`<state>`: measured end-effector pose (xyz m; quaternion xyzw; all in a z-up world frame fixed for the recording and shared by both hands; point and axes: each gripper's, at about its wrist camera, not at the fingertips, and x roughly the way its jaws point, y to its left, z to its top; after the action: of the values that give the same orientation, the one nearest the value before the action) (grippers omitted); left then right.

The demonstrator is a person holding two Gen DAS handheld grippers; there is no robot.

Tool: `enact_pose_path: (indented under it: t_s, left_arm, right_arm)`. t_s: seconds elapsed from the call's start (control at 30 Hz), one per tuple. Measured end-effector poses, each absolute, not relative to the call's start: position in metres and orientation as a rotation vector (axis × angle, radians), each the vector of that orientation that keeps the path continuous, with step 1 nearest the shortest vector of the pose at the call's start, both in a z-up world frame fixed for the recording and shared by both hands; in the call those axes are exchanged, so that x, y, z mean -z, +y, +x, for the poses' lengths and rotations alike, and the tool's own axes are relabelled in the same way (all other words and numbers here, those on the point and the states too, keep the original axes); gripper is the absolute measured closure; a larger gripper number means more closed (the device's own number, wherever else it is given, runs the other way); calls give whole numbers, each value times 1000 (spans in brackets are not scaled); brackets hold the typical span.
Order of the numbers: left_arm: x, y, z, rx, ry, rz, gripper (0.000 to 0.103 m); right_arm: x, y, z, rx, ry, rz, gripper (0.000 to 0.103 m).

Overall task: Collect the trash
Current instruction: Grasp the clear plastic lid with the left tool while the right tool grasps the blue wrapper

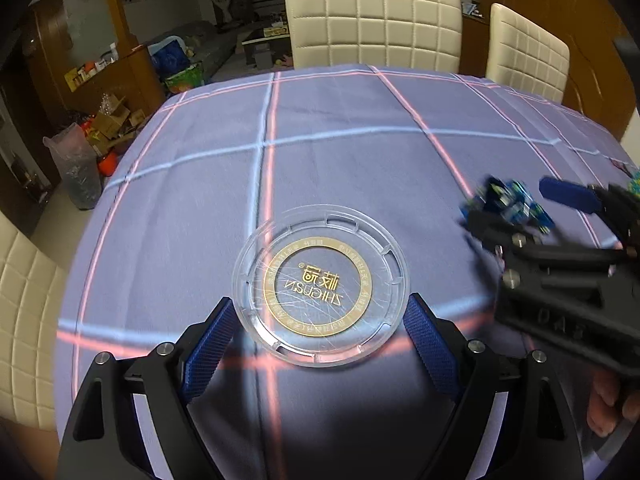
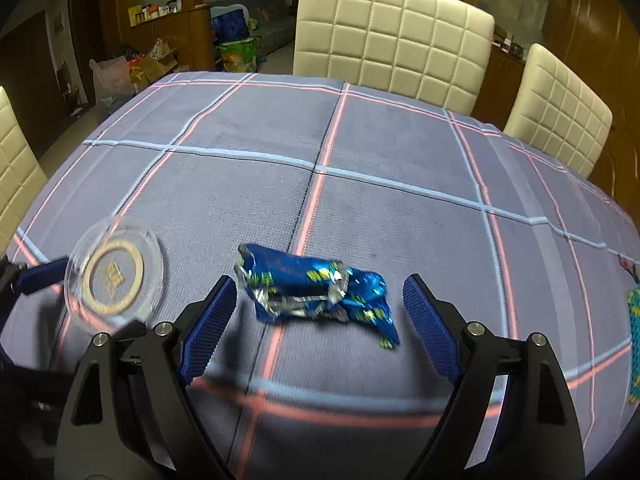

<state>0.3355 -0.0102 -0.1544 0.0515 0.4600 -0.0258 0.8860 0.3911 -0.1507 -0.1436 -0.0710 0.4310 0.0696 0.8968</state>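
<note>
A crumpled blue foil wrapper point(image 2: 316, 290) is lying on the bench point(image 2: 400, 152), on its grey-blue checked cloth, right where a pink stripe is crossing. I am holding my right hand-held gripper point(image 2: 316, 312) over it with the jaws spread wide; the wrapper is sitting between the two blue ribbed pads point(image 2: 210, 326), touching neither, so nothing is being grasped. From my left wrist view the same wrapper point(image 1: 508, 202) is showing blurred at the tip of the right hand-held gripper point(image 1: 532, 196), with my fingers point(image 1: 608, 404) wrapping its handle below.

To the left of the wrapper, well apart from it, a clear round plastic lid point(image 1: 320, 286) with a gold ring and gold lettering is lying flat on the cloth. My left hand-held gripper point(image 1: 320, 322) is also released, its pads flanking the near edge of the lid point(image 2: 114, 274) without pressing on it.

At the far right edge of the bench another piece of patterned green-blue packaging point(image 2: 634, 344) is lying, only partly in view. Cream quilted chairs point(image 2: 394, 32) are standing along the far side of the bench.
</note>
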Motion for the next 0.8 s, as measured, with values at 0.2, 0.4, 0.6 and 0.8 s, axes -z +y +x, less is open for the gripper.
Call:
enact_pose_path:
  t_s: [0.2, 0.4, 0.6, 0.8]
  left_arm:
    - [154, -9, 345, 63, 927, 117, 21]
    - [154, -11, 344, 71, 902, 131, 22]
    - [153, -11, 344, 67, 905, 126, 23]
    - [148, -4, 336, 60, 896, 105, 23]
  right_arm:
    - [151, -152, 402, -155, 931, -102, 25]
    - [151, -153, 397, -146, 921, -120, 34]
    - [151, -156, 390, -140, 920, -126, 36]
    - [145, -159, 382, -139, 916, -112, 36]
